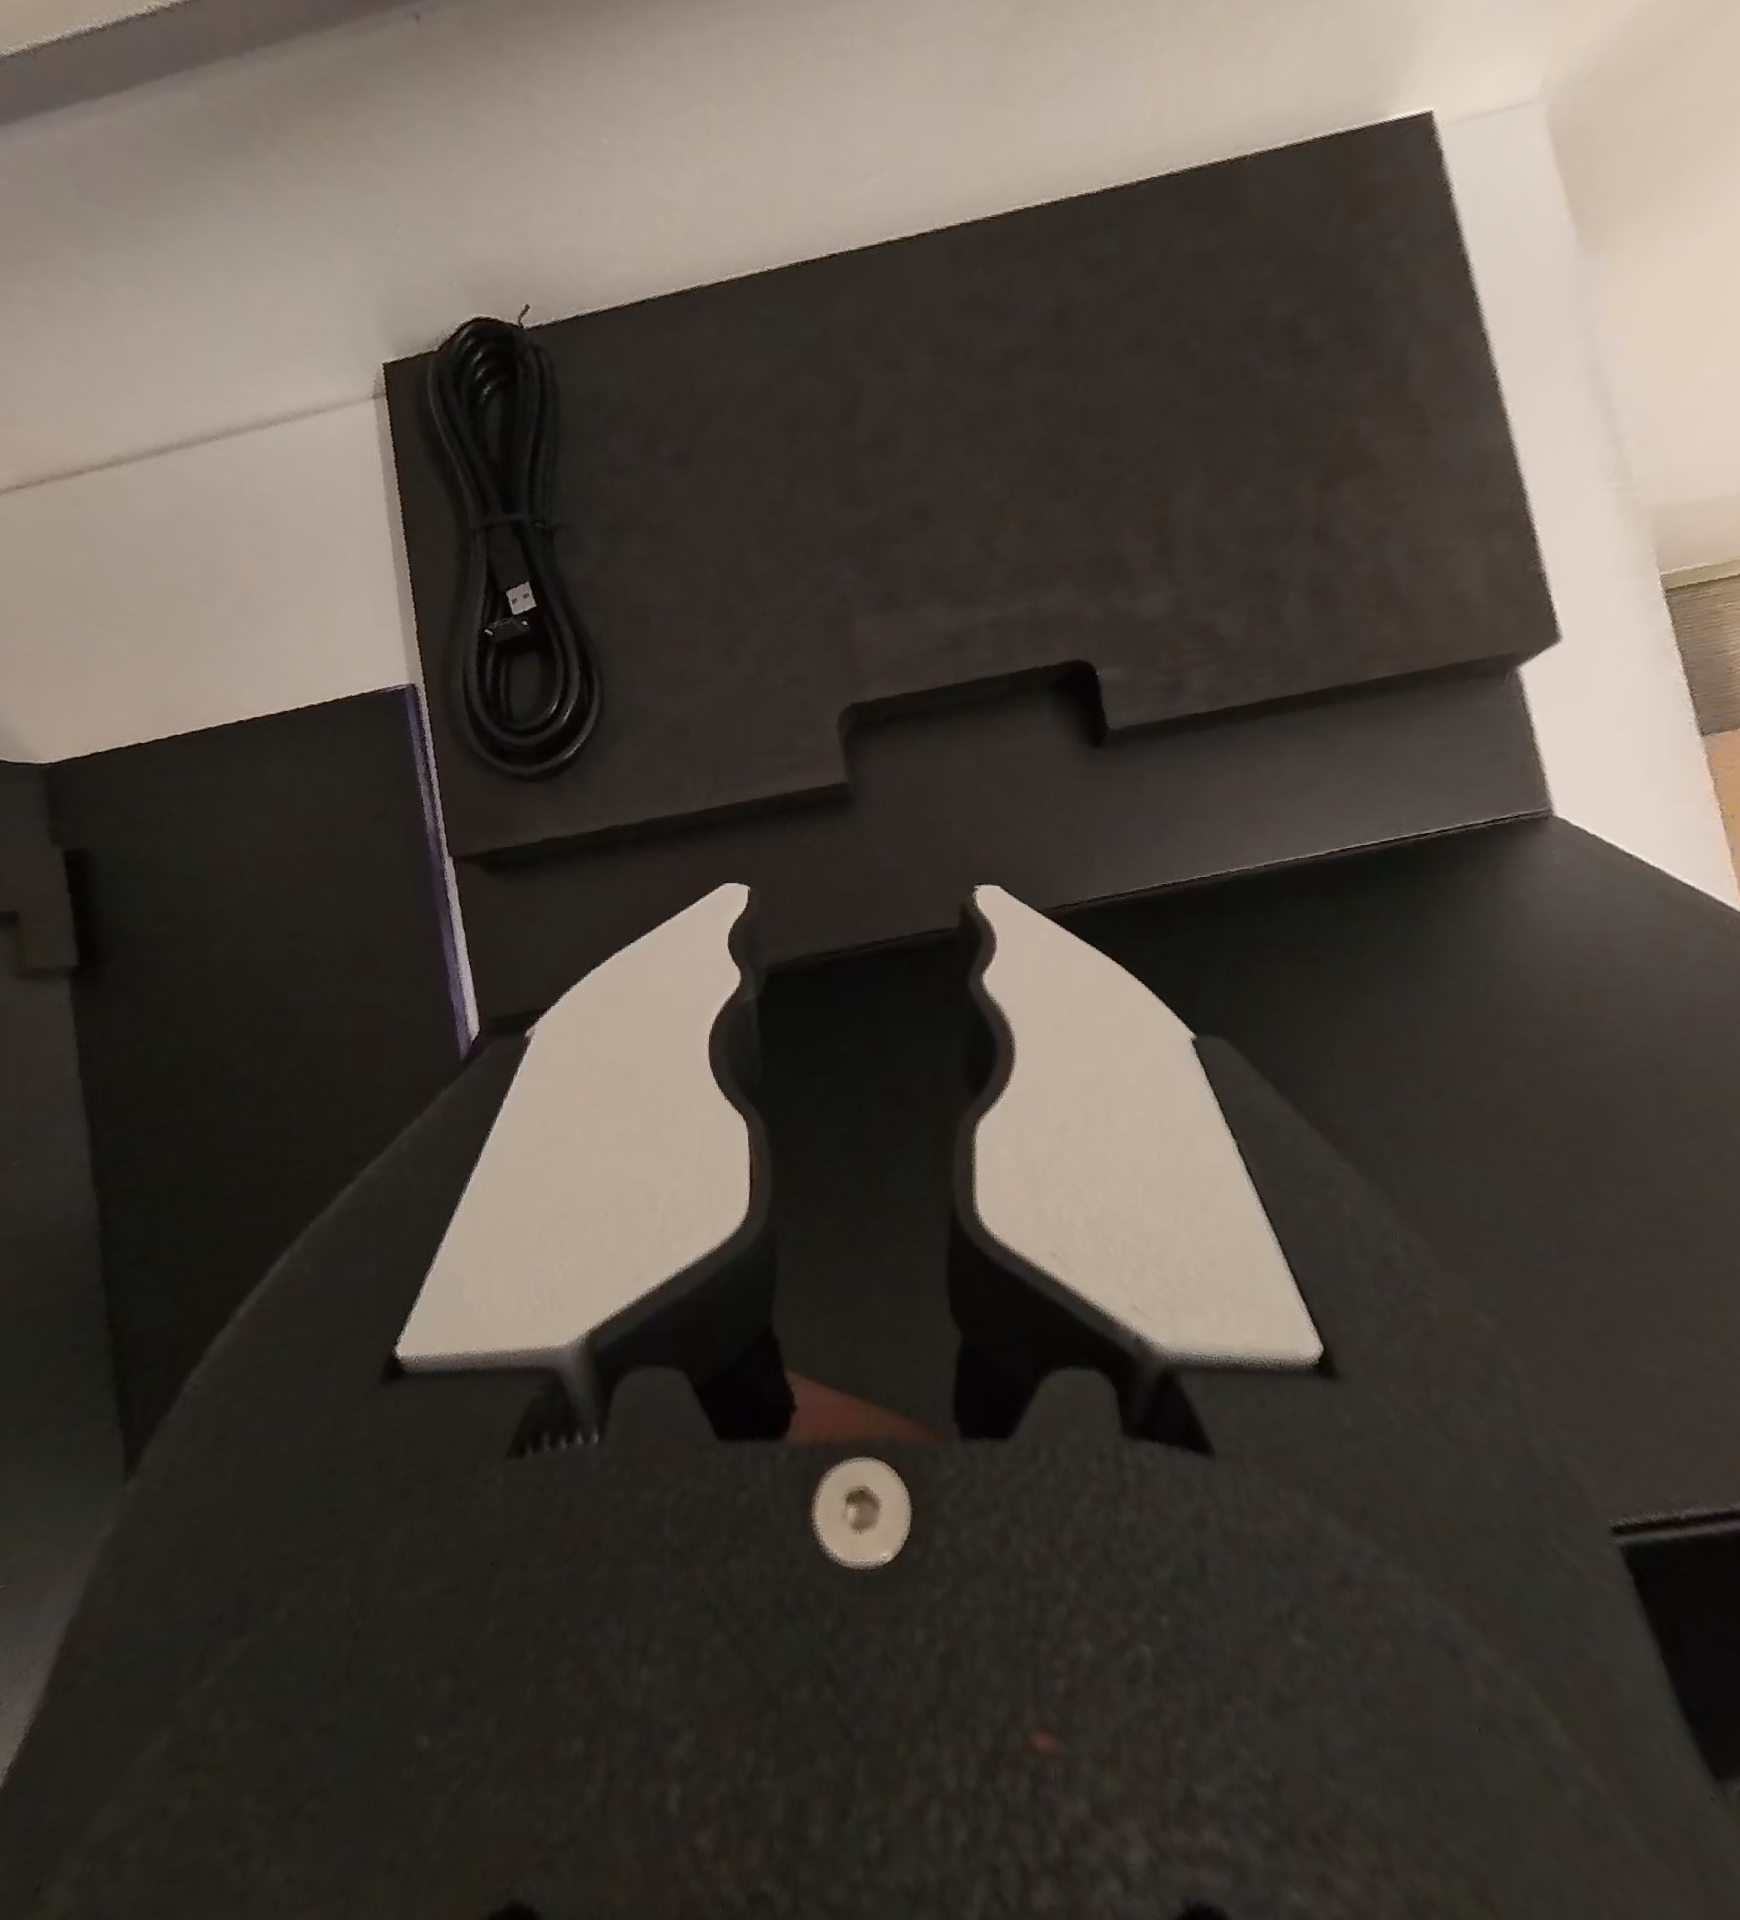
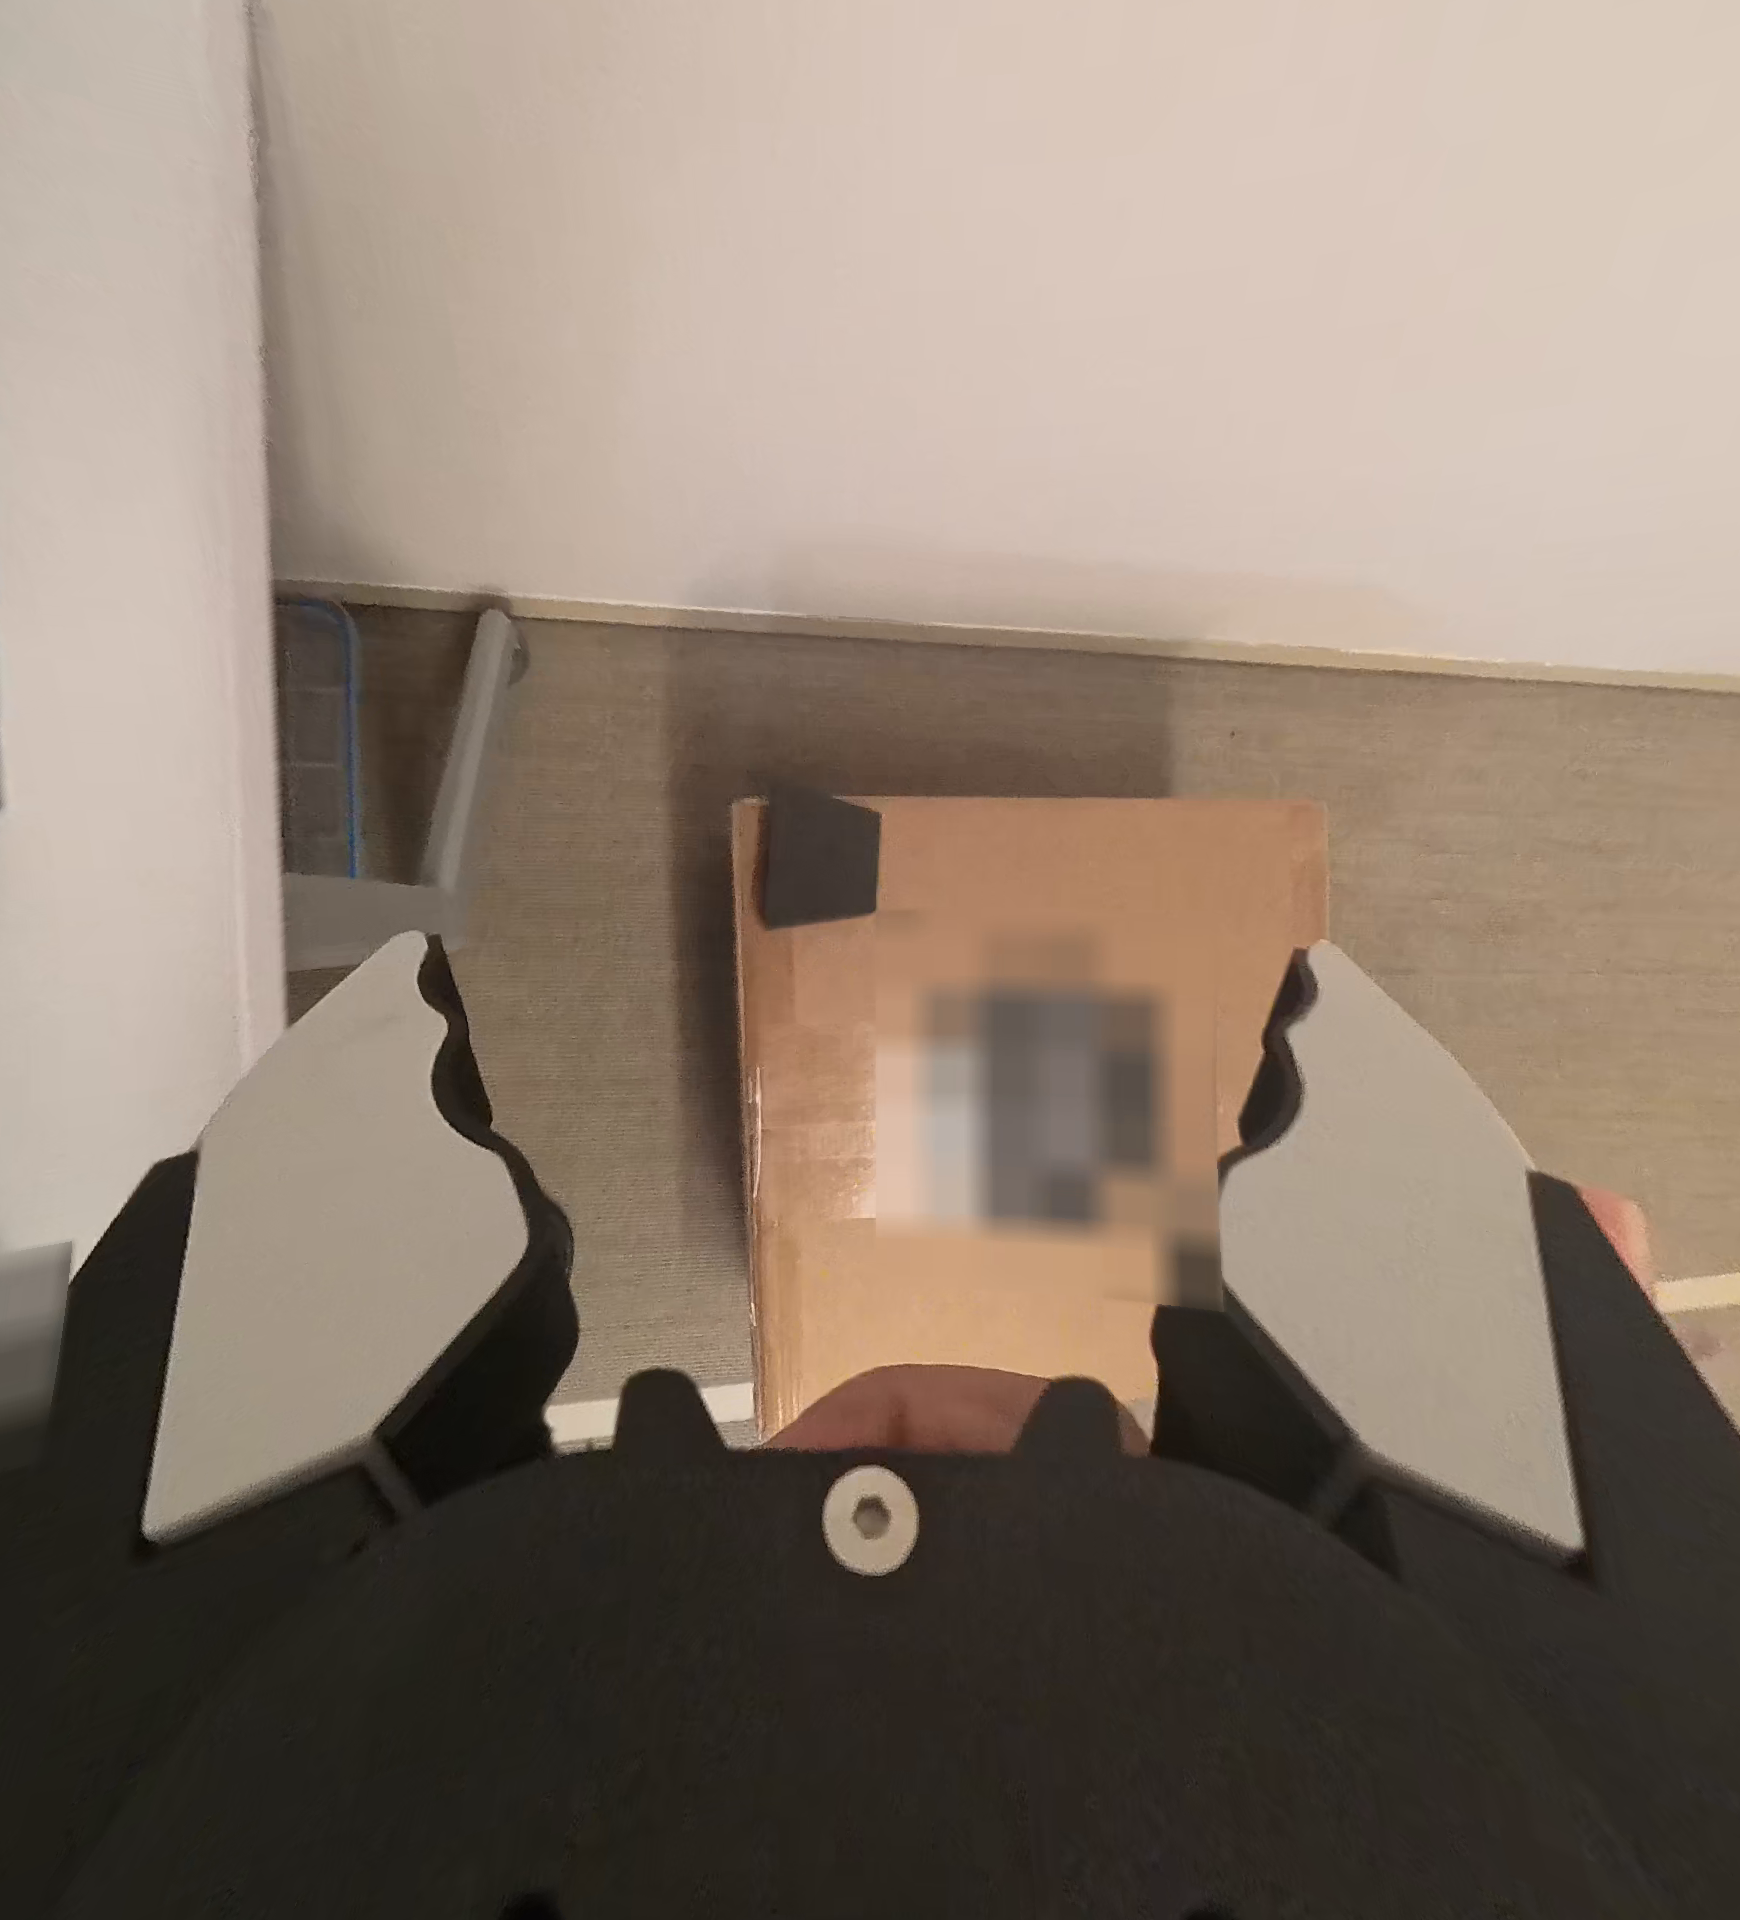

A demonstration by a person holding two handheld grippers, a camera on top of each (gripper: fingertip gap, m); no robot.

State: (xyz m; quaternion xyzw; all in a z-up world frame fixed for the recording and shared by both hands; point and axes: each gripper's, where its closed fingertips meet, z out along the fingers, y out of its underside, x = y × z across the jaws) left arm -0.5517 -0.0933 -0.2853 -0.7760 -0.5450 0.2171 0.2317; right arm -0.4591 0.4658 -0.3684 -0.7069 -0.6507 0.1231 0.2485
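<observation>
In the left wrist view our left hand-held gripper (image 1: pixel 861 914) hangs with its jaws parted by a narrow gap and nothing between them. Straight ahead of the tips, in the centre of the frame, lies a dark foam slab (image 1: pixel 1001 520) with a stepped notch cut in its near edge. Its long axis runs across the frame, left to right, slightly tilted up toward the right. It rests on a black box (image 1: pixel 1157 821) that shows below and to the right of it. The tips stand just short of the slab's near edge; we cannot tell whether they touch anything beneath.

On the slab's left end, in the upper left of the frame, a coiled black cable (image 1: pixel 518 551) lies bundled, its long axis running away from us, at right angles to the slab's. It sits up and to the left of the tips, near but apart. At the left edge stands another dark foam piece (image 1: pixel 4 914) with a stepped cut-out.

In the right wrist view our right hand-held gripper (image 2: pixel 866 961) is spread wide and empty. Between its tips, farther off on the grey carpet (image 2: pixel 617 1039), stands a brown cardboard box (image 2: pixel 814 1195), closed, long axis pointing away from us. A small black foam block (image 2: pixel 819 857) sits on its far left corner. What the box holds is hidden.

The left hand-held gripper is the nearer one to the cable and slab.
</observation>
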